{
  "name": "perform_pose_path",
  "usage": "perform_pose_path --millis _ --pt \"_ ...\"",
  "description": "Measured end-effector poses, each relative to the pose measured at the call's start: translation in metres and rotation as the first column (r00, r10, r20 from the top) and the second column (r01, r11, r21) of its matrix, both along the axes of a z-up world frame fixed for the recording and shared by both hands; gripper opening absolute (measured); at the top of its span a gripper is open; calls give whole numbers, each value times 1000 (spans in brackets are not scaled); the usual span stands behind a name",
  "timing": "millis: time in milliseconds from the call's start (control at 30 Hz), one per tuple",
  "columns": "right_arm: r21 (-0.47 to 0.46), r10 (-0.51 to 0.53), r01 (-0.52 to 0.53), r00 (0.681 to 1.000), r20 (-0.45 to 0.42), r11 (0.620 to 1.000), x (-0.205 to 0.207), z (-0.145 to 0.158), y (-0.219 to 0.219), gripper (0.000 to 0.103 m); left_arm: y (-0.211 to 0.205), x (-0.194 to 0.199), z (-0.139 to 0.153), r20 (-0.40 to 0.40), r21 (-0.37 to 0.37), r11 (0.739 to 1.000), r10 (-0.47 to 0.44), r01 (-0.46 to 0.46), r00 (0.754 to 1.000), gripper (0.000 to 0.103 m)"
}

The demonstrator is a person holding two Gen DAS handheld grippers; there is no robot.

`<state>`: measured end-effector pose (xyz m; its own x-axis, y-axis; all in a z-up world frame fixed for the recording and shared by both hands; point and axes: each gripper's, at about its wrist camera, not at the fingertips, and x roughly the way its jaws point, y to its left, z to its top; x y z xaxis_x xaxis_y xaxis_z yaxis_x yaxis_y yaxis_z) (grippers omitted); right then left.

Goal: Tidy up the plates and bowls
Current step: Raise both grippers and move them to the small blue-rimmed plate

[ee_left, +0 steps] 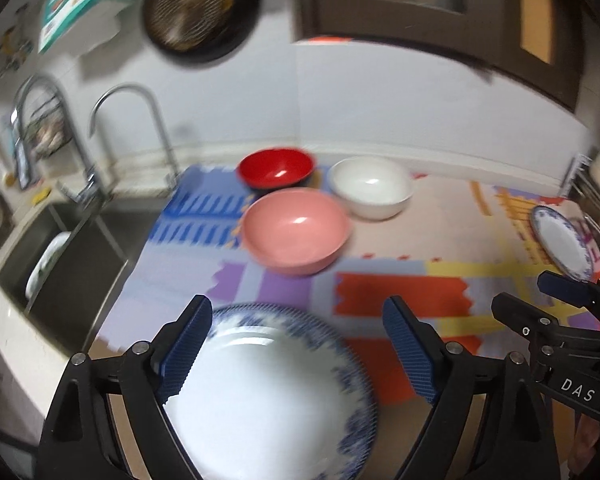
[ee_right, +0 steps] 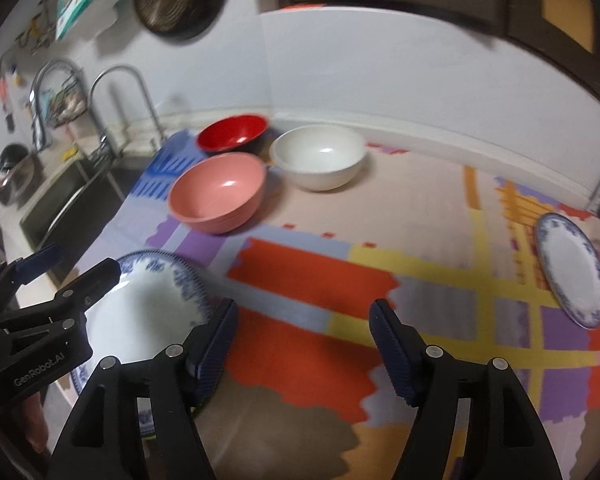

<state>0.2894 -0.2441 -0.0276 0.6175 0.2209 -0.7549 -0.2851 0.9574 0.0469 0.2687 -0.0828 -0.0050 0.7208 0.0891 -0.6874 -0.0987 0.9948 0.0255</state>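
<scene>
Between the spread left claw (ee_left: 296, 352) fingers, a near plate (ee_left: 268, 392)

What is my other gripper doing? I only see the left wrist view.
Observer: The right gripper is open, with nothing between its fingers, over the orange part of the mat.
Child: Is the far plate okay?
Observer: Here it shows whole: blue rim all round, nothing on it.
Child: And the near plate?
Observer: From the side, the open left gripper has one finger over its rim, the other outside, toward the sink.
</scene>
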Motion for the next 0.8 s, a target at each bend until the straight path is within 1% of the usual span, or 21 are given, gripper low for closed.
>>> perform_pose_path --millis 100,233,433,500,633,800 --pt "7 -60 59 998 32 998 -1 9 -23 70 -21 9 10 28 7 998 -60 60 998 90" --pt "6 -135 135 988 77 991 -2 20 -53 71 -47 20 23 62 30 991 -135 134 989 91" --pt "7 -240 242 962 127 970 1 34 -93 71 -86 40 42 107 43 971 -239 236 965 91" --pt "9 -269 271 953 142 963 1 38 -104 71 -99 48 47 115 39 961 -276 273 954 91" --pt "9 -331 335 927 174 942 0 49 -128 71 -122 64 53 111 6 936 -349 351 930 91" --pt "15 -409 415 890 202 910 2 58 -157 71 -157 87 59 101 -19 899 -433 437 896 91"
